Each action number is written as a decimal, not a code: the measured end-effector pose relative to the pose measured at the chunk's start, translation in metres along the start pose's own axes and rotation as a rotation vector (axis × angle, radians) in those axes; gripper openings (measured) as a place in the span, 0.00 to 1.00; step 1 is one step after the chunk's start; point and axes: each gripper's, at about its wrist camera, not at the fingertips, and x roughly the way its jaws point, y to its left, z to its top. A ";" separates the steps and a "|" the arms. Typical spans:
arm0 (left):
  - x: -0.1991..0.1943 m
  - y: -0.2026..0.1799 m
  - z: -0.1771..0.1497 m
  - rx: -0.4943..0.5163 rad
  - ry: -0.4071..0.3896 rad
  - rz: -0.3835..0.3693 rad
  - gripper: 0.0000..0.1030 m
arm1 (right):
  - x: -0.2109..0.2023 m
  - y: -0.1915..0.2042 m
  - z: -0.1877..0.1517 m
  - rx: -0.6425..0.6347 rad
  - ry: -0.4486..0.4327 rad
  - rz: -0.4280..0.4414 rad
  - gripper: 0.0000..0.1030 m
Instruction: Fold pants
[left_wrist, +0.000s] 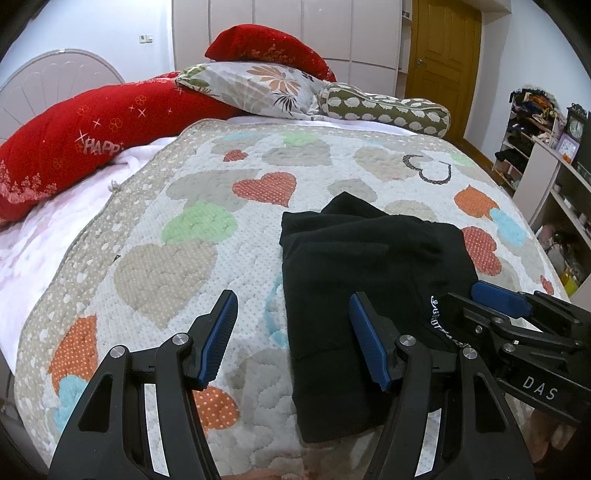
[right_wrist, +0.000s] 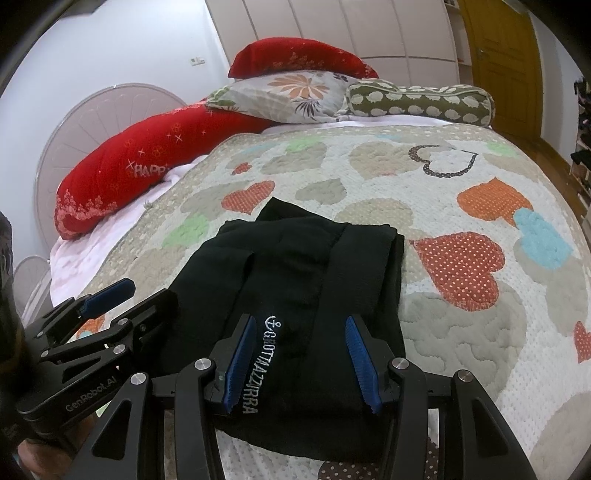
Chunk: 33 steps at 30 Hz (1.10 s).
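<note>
The black pants (left_wrist: 362, 280) lie folded into a compact stack on the heart-patterned quilt (left_wrist: 192, 221); white embroidered lettering shows near the front edge. They also show in the right wrist view (right_wrist: 314, 280). My left gripper (left_wrist: 293, 314) is open and empty, straddling the pants' left edge just above them. My right gripper (right_wrist: 301, 332) is open and empty, hovering over the near end of the pants beside the lettering (right_wrist: 258, 362). Each gripper appears in the other's view: the right one (left_wrist: 517, 332) and the left one (right_wrist: 103, 317).
Red pillows (left_wrist: 92, 140), a floral pillow (left_wrist: 258, 86) and a spotted bolster (left_wrist: 388, 107) lie at the bed's far end. Shelves with clutter (left_wrist: 546, 177) stand right of the bed. A yellow door (left_wrist: 443, 48) is behind.
</note>
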 end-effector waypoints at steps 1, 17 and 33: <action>0.001 0.001 0.001 0.000 0.003 -0.003 0.61 | 0.000 0.000 0.000 -0.001 0.001 0.001 0.48; 0.004 0.008 0.003 -0.008 0.010 -0.008 0.61 | 0.002 0.003 -0.001 -0.006 0.005 0.001 0.48; -0.011 0.021 0.006 -0.030 -0.053 0.001 0.61 | -0.001 0.006 -0.002 -0.008 0.003 -0.001 0.48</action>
